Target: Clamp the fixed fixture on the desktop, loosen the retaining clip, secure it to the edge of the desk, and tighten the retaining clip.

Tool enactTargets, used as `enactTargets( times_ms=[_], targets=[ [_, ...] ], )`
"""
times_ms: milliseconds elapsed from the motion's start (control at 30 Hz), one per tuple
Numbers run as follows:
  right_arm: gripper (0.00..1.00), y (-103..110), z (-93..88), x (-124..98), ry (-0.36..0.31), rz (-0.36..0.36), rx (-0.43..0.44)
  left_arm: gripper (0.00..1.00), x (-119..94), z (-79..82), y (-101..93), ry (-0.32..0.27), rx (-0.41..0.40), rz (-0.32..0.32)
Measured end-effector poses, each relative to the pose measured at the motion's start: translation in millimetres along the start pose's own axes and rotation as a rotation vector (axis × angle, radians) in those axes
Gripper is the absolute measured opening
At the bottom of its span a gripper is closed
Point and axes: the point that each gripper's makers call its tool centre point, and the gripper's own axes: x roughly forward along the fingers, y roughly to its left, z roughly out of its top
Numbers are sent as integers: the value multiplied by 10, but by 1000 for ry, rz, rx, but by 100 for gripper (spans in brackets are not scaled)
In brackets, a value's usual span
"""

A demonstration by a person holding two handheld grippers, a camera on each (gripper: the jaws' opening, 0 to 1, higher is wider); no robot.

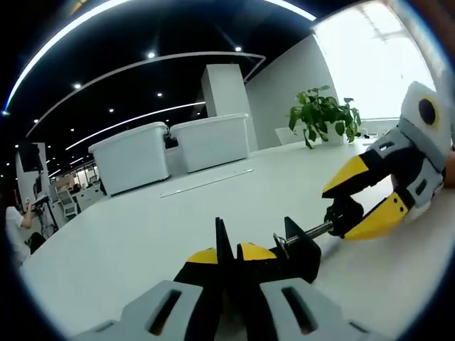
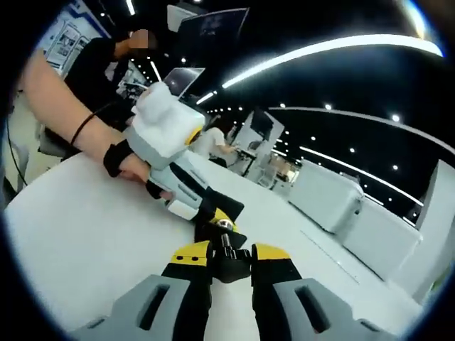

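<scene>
Left gripper view: the left tongs (image 1: 227,250) grasp the black clamp fixture (image 1: 302,250) lying on the white desk (image 1: 128,241), while the right tongs (image 1: 355,202) pinch its screw knob (image 1: 344,215). Loosening seems underway; mounting on the desk edge and retightening remain.

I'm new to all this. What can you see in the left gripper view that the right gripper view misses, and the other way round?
Left gripper view alone: a potted plant by a bright window, and the clamp's threaded rod.

Right gripper view alone: the person's hand gripping the left gripper, and monitors behind.

Both: the white desk, the black clamp fixture, white storage bins, and each gripper closed on the clamp, the right gripper on its knob.
</scene>
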Motion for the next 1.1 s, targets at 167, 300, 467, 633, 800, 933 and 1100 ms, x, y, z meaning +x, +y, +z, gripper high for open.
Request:
enactTargets(
  times_ms=[167, 300, 467, 633, 800, 933, 1100],
  targets=[
    [20, 17, -7, -7, 21, -28, -127, 8, -7, 4, -5, -1, 1, 1],
    [20, 7, -19, 8, 30, -31, -172, 8, -59, -1, -42, -1, 1, 2],
    [20, 1, -28, 37, 41, -35, -233, 8, -72, -19, -57, -1, 1, 1],
    [20, 61, -2, 33, 54, -38, -308, 8, -71, -28, -64, -1, 1, 3],
    [20, 60, -22, 62, 64, -39, -352, 8, -42, -36, -43, 0, 0, 3],
    [23, 49, -11, 54, 85, -49, -336, 8, -47, -43, -45, -1, 1, 2],
    [29, -66, 88, 32, 29, -86, -170, 8, -48, -46, -53, -2, 2, -3]
  ],
)
